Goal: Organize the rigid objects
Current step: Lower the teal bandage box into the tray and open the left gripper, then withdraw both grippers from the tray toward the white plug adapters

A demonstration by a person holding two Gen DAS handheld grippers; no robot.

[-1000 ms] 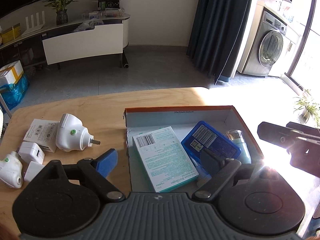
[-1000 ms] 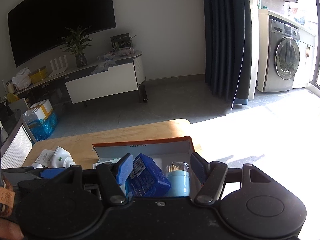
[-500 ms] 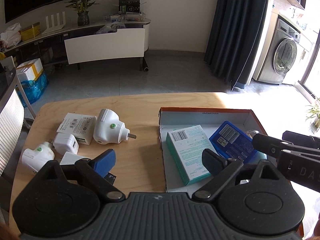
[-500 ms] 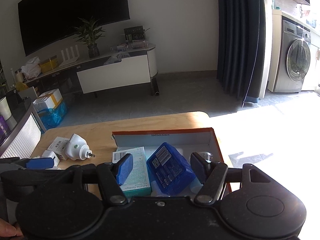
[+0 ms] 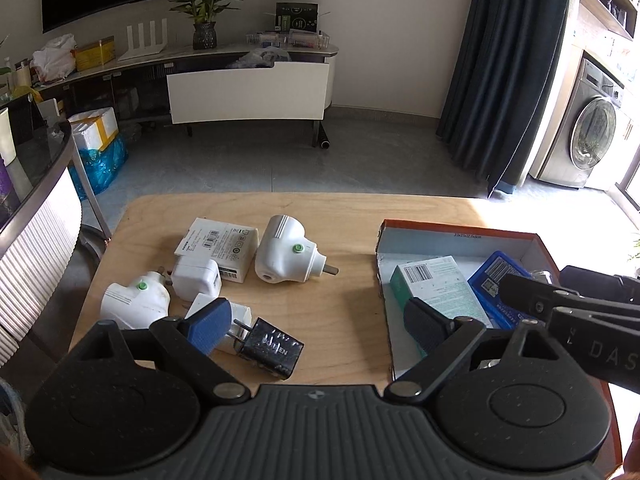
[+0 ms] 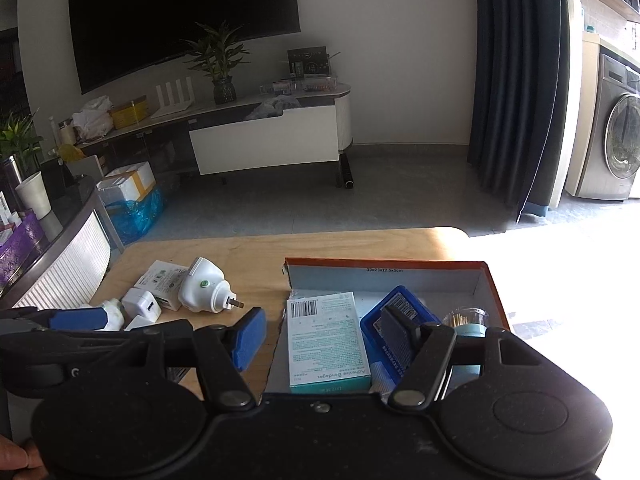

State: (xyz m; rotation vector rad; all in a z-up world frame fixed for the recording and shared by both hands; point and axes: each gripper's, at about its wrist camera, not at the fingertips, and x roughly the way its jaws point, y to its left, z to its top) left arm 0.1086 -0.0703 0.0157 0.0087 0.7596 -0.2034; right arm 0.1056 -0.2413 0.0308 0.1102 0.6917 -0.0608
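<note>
Tools first: the left tool (image 5: 316, 320) hangs with its jaws spread and nothing between them, over the near edge of the wooden tabletop (image 5: 344, 216). The right tool (image 6: 324, 340) is likewise released and empty, poised above the near end of the orange-rimmed box (image 6: 384, 264).

Just beyond the left tool lies a black charger (image 5: 269, 349) with its prongs toward a small white adapter (image 5: 218, 312). Farther out sit a white plug-in device (image 5: 134, 304), a white cube charger (image 5: 197, 280), a flat white carton (image 5: 218, 242) and a larger white plug-in unit (image 5: 286, 256), all bunched on the tabletop's left part, well apart from the box.

Inside the box rest a bandage carton (image 6: 326, 336), a blue case (image 6: 396, 312) and a clear-lidded toothpick jar (image 6: 468, 320), lying side by side.

Judged from this, roughly a third of the tidying looks done: three things are boxed, six are loose. The black charger seems the likeliest next pick, being nearest the left tool.
</note>
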